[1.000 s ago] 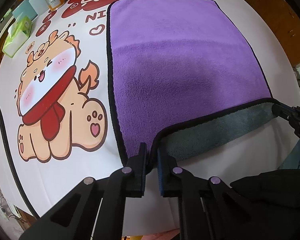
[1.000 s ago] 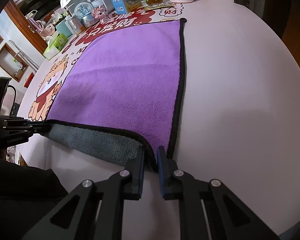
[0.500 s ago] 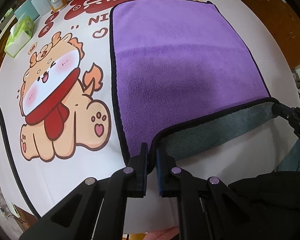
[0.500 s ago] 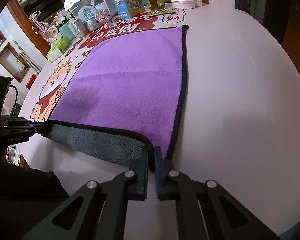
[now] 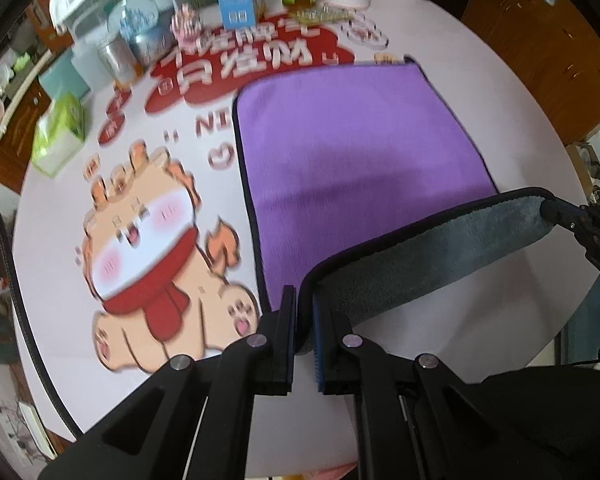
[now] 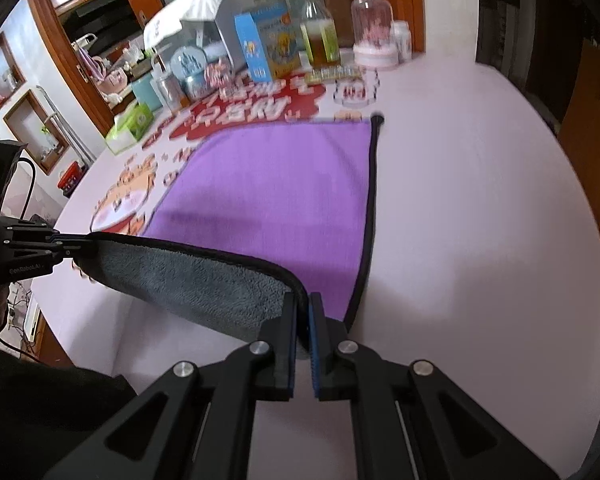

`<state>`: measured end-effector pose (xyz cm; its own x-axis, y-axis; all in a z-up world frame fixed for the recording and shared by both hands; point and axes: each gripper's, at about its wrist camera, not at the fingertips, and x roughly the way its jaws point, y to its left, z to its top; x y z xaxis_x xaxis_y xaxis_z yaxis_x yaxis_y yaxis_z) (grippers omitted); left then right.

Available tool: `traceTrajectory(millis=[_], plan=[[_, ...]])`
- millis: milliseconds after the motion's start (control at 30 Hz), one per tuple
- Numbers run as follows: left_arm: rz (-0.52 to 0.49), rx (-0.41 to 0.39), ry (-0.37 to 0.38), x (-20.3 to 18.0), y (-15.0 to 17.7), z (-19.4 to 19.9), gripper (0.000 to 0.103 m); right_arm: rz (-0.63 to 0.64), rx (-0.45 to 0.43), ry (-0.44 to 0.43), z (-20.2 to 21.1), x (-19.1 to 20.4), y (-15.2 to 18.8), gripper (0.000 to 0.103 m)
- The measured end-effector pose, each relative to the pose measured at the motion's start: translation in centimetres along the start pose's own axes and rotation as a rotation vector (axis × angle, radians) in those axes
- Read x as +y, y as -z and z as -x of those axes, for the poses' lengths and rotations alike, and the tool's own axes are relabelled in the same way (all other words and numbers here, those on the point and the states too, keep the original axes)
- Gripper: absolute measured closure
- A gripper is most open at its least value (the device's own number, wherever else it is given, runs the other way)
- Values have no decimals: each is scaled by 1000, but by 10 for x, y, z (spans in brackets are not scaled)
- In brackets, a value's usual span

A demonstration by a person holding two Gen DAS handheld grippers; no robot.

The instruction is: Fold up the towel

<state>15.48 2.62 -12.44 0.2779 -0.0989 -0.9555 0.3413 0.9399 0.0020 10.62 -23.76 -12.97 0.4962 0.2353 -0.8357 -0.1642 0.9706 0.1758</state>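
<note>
Left gripper (image 5: 304, 332): nearest the left wrist camera, its two black fingers are pressed onto the near-left corner of the towel (image 5: 364, 152), which is pinched between them.

Right gripper (image 6: 303, 336): nearest the right wrist camera, its fingers are likewise clamped on the towel's near-right corner.

Near edge of the towel: it is held up off the table (image 6: 480, 208) between the two grippers, sagging slightly, so the grey underside (image 6: 188, 276) is turned toward the cameras.

Rest of the towel: the purple face, bound in a thin black hem, is spread flat on the table beyond the lifted edge; its far corners are seen lying down.

Beyond the towel: a cartoon dog print (image 5: 152, 252) lies to its left, and a blue box (image 6: 266, 46) and a bottle (image 6: 320, 32) stand past its far edge (both views are motion-blurred).

Risk, slipping: a corner could be pulled from a grip if the two grippers are moved apart, and the fold would be lost.

Risk, skew: if one gripper is carried ahead of the other, the edges would likely be laid out of line.

Risk, dragging: the flat half may be pulled along if the lifted edge is kept too low.
</note>
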Motion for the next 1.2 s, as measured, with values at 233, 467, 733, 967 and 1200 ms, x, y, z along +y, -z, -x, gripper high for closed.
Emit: traceTrajectory(millis=[233,467,733,967,1200], plan=[[-21,-90,-19,11,-42,24,98,29,-102,18,14,0,-44,98],[-29,-177,-58,23,-90,32,98,43,-192,68,10,-1,-92,98],[24,-254,-113,42,-137,11,98,90,-284,172,-16,6,-137,98],[92,-321,-94,54,-158,-32,98,112,-321,274,-57,3,-152,98],[149,-266,-102,59,-170,-88,96,102,-295,292,-97,-6,-153,98]])
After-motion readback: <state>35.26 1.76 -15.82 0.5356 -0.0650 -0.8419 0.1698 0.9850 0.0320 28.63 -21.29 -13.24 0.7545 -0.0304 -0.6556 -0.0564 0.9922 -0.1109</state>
